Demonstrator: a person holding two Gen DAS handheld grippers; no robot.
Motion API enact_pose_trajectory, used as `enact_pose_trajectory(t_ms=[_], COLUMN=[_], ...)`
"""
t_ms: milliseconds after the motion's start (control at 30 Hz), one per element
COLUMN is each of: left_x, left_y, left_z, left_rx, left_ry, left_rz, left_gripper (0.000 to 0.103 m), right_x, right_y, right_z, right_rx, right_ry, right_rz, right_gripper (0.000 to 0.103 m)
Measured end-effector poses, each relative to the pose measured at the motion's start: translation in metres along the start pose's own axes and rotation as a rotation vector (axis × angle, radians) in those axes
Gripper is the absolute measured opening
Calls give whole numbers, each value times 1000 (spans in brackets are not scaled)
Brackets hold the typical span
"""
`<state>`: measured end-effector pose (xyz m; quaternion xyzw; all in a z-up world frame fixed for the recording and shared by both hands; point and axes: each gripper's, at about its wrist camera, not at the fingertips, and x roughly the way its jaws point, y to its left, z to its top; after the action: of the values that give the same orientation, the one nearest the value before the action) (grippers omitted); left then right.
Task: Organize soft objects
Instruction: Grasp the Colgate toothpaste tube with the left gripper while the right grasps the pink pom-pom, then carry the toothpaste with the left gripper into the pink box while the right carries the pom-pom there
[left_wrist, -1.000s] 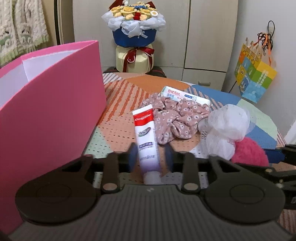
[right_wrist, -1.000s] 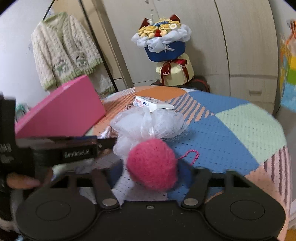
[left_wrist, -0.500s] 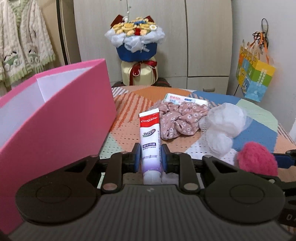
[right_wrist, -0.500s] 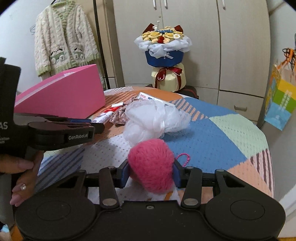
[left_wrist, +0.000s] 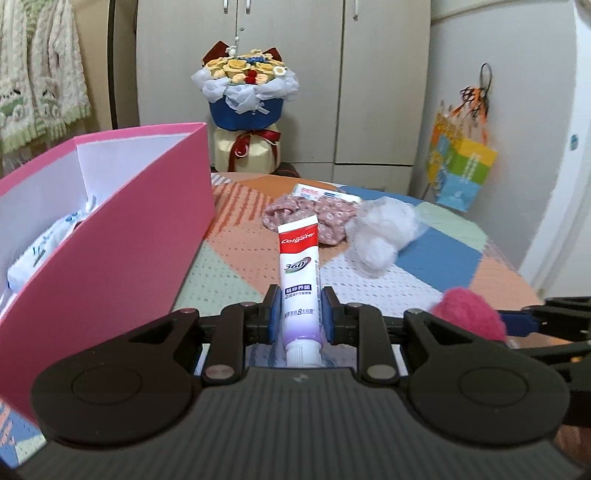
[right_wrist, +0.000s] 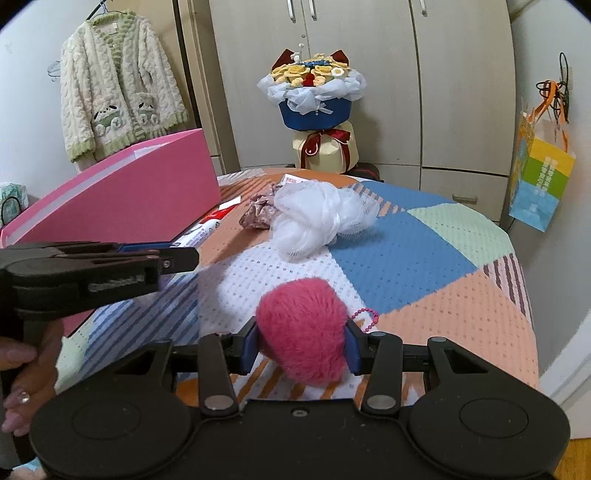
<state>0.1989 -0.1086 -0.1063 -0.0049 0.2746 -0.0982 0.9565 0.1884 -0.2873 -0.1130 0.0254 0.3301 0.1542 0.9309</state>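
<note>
The left gripper (left_wrist: 299, 319) clamps a red-and-white toothpaste tube (left_wrist: 298, 273) upright beside the open pink cardboard box (left_wrist: 110, 236). The right gripper (right_wrist: 301, 345), its jaws having just been closing, pinches a fluffy pink pompom (right_wrist: 303, 328) above the patchwork knitted tablecloth (right_wrist: 424, 251). Farther off lie a white mesh bath sponge (right_wrist: 321, 218) and a floral fabric scrunchie (left_wrist: 317, 218), touching.

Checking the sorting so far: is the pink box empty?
Not empty. The left wrist view looks over the pink box wall and shows white packets lying inside; what else it holds cannot be told.

left tool (left_wrist: 300, 317) clamped, right tool (right_wrist: 301, 345) gripping, both angled down
</note>
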Motion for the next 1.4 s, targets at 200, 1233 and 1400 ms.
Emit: enact_pose_trajectory(t_ms=[200, 1233, 1400], left_x=[-24, -176, -203], left_y=[12, 106, 122], left_z=[-8, -29, -22], left_rx=[-22, -41, -20], left_ry=[24, 217, 207], left_rz=[-93, -349, -348], left_gripper=[22, 22, 22], right_x=[-14, -125, -130], right_y=[5, 100, 126], right_z=[-8, -19, -3], right_rx=[32, -138, -176], right_ry=[12, 102, 122], right_rz=[-7, 183, 268], right_gripper=[49, 48, 48])
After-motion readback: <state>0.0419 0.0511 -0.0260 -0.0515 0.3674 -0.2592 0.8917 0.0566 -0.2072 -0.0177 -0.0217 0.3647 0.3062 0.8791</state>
